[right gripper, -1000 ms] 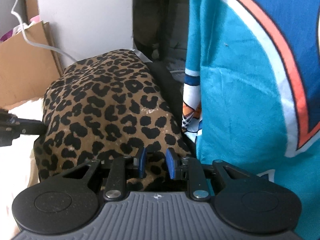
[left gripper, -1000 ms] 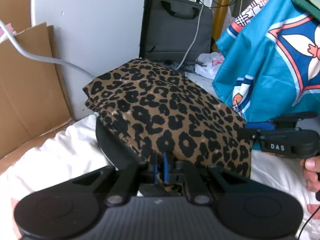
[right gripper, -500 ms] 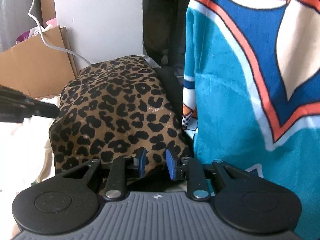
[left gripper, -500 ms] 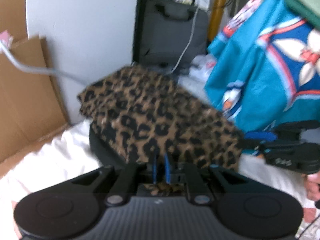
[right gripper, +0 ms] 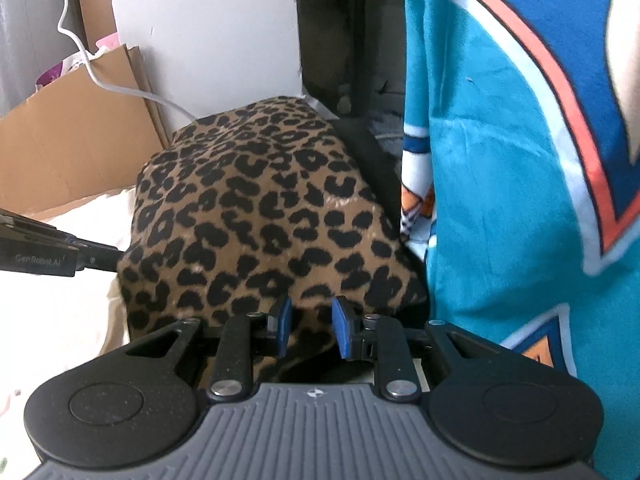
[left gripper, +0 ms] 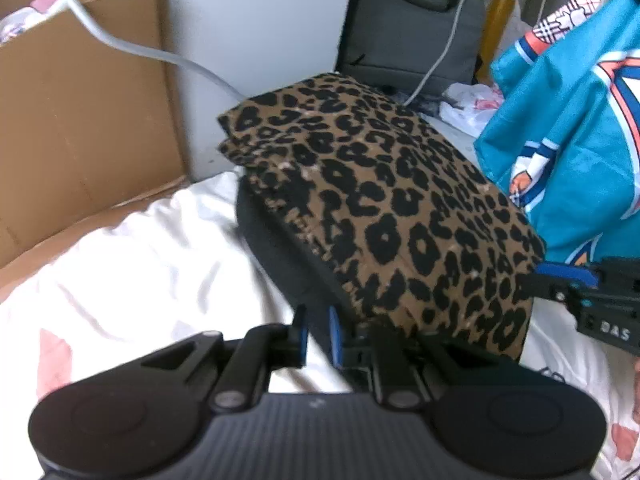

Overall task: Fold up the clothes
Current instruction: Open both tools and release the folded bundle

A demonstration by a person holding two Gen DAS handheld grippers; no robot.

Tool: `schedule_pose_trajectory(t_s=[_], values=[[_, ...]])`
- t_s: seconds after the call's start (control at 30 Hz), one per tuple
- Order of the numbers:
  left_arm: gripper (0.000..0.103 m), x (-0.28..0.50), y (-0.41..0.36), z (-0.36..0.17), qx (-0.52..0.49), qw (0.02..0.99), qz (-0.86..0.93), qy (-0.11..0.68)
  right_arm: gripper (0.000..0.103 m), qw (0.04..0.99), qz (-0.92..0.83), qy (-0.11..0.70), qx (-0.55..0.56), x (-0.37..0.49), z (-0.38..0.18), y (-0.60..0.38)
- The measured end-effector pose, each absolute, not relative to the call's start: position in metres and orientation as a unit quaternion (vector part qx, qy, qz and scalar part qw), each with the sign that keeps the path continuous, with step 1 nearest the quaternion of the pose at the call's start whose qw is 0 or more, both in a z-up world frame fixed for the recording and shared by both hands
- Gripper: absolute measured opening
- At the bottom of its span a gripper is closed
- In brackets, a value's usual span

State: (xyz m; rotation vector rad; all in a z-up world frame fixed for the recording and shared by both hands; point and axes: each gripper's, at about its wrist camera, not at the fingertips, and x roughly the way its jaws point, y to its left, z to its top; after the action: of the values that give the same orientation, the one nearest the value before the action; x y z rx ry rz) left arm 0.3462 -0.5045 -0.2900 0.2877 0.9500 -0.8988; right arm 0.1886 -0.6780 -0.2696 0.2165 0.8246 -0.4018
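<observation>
A folded leopard-print cloth (left gripper: 400,200) (right gripper: 260,216) lies on a dark pad (left gripper: 280,256) on the white bedding (left gripper: 140,264). My left gripper (left gripper: 317,330) stands open at the cloth's near left corner, with only the dark pad between its blue fingers; its tip shows in the right wrist view (right gripper: 100,256) at the cloth's left edge. My right gripper (right gripper: 312,320) is open with the cloth's near edge right at its fingertips, nothing pinched. From the left wrist view it (left gripper: 560,276) touches the cloth's right corner.
A teal fabric with blue, orange and white patterns (left gripper: 572,128) (right gripper: 520,200) hangs close on the right. Cardboard (left gripper: 80,112), a white cable (left gripper: 132,46), a white wall panel (left gripper: 256,20) and a grey bag (left gripper: 408,28) stand behind.
My left gripper has opened, let go of the leopard cloth's near edge and shifted left of it. The right gripper stays open and has drawn back a little.
</observation>
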Motion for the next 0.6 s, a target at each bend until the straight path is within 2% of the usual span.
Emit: schedule_pose_trajectory(t_s=[0.07,0.13,0.17,0.23,0.3,0.37,0.43,0.6], values=[[0.015,0.345,-0.5,-0.282,0.136,0.787,-0.411,0.441,0.03,0.891,-0.192,0.399,0.103,0.183,-0.263,-0.673],[0.028,0.343,-0.495,-0.274,0.138,0.789,-0.405,0.441,0.03,0.892,-0.188,0.397,0.101,0.178,-0.252,-0.668],[0.032,0.342,-0.493,-0.27,0.14,0.79,-0.402,0.441,0.031,0.893,-0.186,0.396,0.101,0.175,-0.246,-0.666],[0.046,0.339,-0.491,-0.254,0.151,0.801,-0.395,0.423,0.04,0.896,-0.184,0.392,0.101,0.171,-0.234,-0.661],[0.049,0.343,-0.488,-0.24,0.154,0.807,-0.393,0.414,0.047,0.897,-0.179,0.392,0.099,0.169,-0.221,-0.656],[0.052,0.348,-0.482,-0.227,0.152,0.816,-0.381,0.408,0.049,0.898,-0.172,0.394,0.098,0.168,-0.209,-0.649],[0.06,0.355,-0.473,-0.216,0.142,0.823,-0.367,0.409,0.051,0.899,-0.161,0.397,0.094,0.166,-0.196,-0.642],[0.065,0.365,-0.44,-0.189,0.113,0.845,-0.328,0.407,0.06,0.9,-0.129,0.405,0.098,0.158,-0.168,-0.626]])
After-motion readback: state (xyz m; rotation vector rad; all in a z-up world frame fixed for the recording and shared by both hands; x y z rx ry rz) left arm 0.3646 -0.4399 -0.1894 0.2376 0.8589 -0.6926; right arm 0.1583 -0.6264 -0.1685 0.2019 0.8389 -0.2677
